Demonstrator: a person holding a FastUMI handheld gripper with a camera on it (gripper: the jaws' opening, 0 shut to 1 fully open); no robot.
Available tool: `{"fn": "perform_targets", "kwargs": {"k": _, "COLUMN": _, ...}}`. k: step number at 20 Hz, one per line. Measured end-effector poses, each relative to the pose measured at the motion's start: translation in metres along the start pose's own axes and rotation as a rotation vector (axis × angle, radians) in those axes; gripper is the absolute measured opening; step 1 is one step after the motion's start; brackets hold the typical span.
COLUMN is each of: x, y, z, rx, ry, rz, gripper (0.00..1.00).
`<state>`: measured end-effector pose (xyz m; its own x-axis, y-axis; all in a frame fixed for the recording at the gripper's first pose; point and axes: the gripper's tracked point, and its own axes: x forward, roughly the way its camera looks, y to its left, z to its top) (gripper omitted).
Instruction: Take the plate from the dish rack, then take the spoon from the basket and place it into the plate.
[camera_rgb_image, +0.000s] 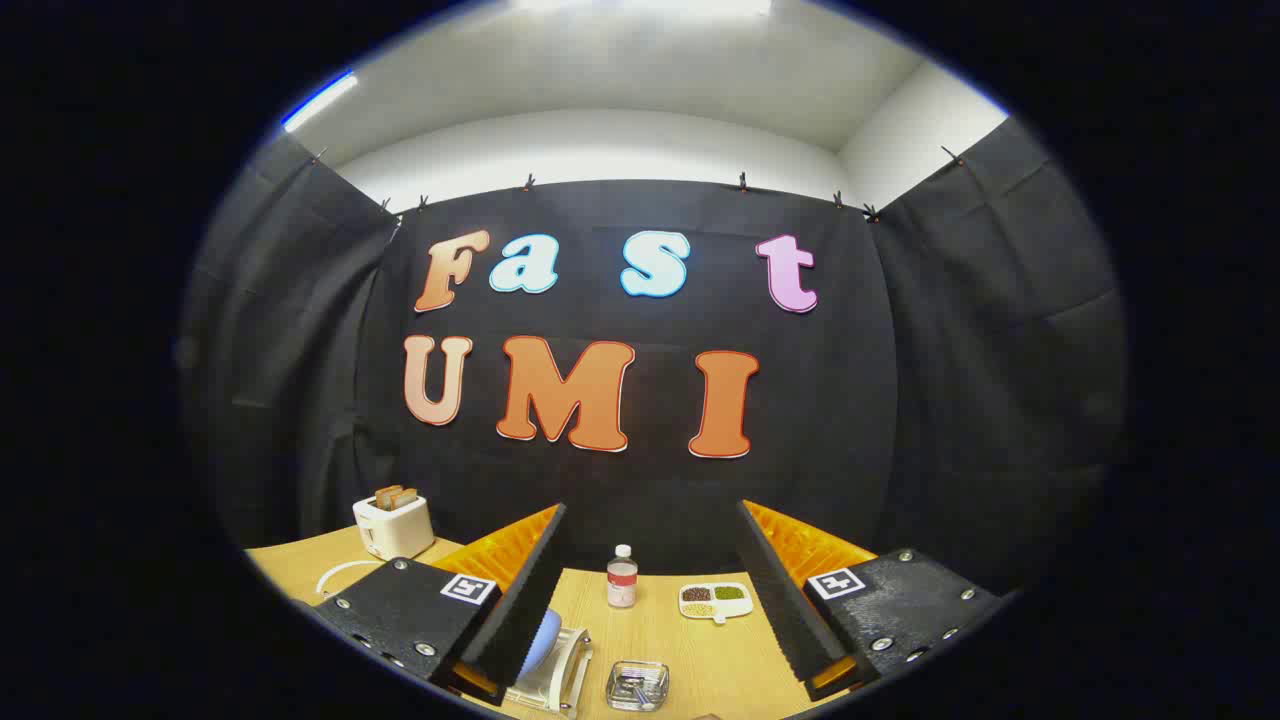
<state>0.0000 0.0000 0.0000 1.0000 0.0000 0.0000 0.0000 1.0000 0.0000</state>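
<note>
The jaws (652, 590) are spread wide, holding nothing, above the counter (690, 660). One plate (545, 640) stands in one dish rack (560, 675) beside the left finger. One basket (637, 685) sits between the fingers; its contents are unclear. Toward the back edge stand one bottle (621, 577), one sectioned dish (716, 600) and one toaster (393, 525).

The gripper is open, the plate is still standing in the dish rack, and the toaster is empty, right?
Not quite. The toaster is not empty: the gripper view shows toast sticking out of its top. The rest is right: the gripper is open with nothing between its fingers, and the plate stands in the dish rack.
</note>
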Motion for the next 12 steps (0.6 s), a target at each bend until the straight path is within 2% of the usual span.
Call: {"fn": "perform_targets", "kwargs": {"k": 12, "x": -0.003, "y": 0.013, "z": -0.010, "rx": 0.029, "ry": 0.066, "rz": 0.021, "gripper": 0.97}}
